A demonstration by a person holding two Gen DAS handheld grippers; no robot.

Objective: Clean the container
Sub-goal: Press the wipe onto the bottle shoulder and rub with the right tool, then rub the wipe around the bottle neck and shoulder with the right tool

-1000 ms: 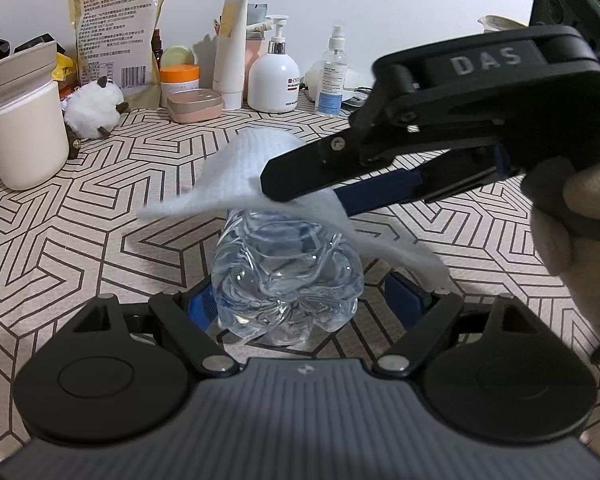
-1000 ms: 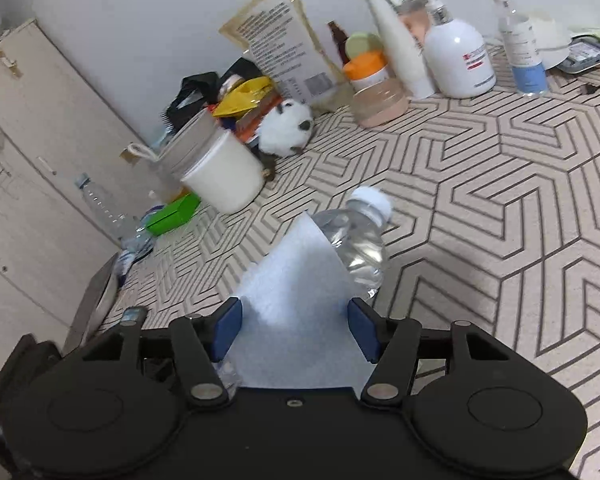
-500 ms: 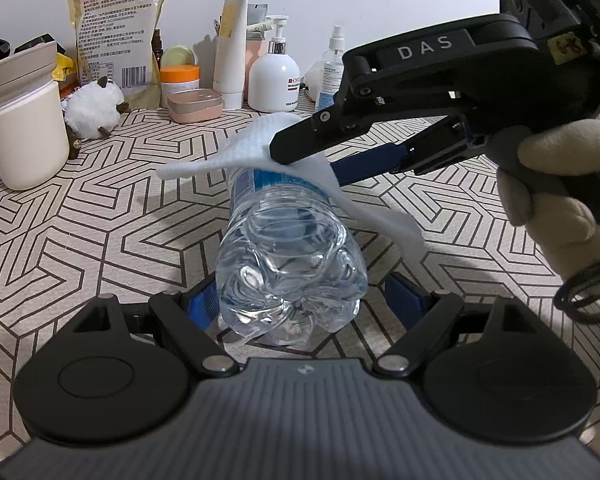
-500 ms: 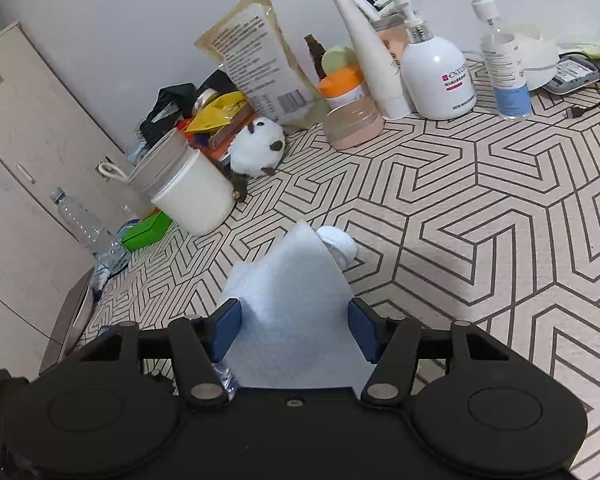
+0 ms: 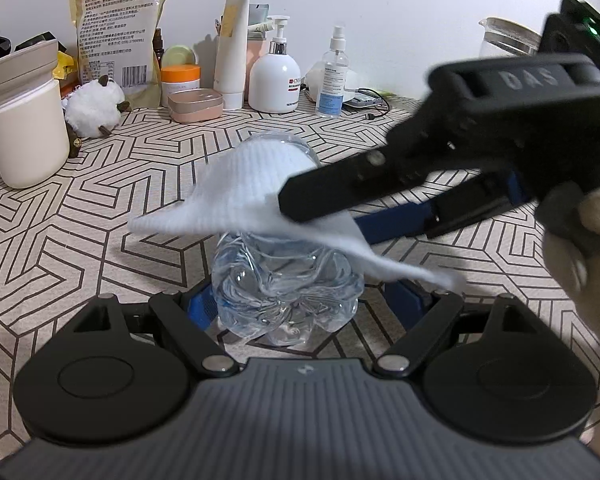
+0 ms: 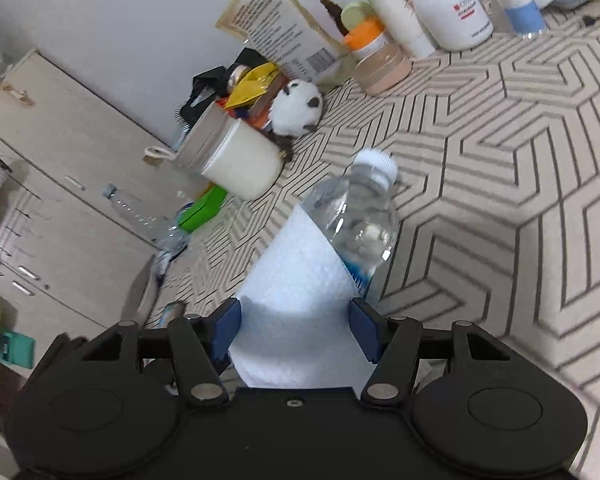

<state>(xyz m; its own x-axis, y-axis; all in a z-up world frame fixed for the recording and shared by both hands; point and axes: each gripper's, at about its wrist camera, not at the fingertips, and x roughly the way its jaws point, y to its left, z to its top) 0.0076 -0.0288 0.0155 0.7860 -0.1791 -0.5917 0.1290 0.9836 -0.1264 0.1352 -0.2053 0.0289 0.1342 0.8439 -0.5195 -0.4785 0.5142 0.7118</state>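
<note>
Left gripper point(image 5: 300, 304): seen from its own camera at the bottom centre of the frame, pointing forward and somewhat down over the patterned tabletop point(image 5: 100, 232). Its blue pads sit against both sides of a clear plastic bottle point(image 5: 286, 300), gripping it near the base, so the base faces the camera and the body runs away toward frame centre.

Right gripper point(image 5: 320, 220): enters the left wrist view from the upper right and reaches down-left across the bottle; it is motion-blurred. A gloved hand point(image 5: 580, 248) holds its handle at the right edge. Its two fingers stand one above the other, pinching a white paper towel point(image 5: 252, 200), which drapes over the top of the bottle and trails toward the lower right.

Right wrist view: the towel point(image 6: 300, 280) lies between the blue pads at lower centre, covering the near part of the bottle point(image 6: 356, 220). The bottle's white cap point(image 6: 376, 162) points toward frame centre. Whether the pads press the towel's edges cannot be told here.

Toiletries and jars line the wall in the background.
</note>
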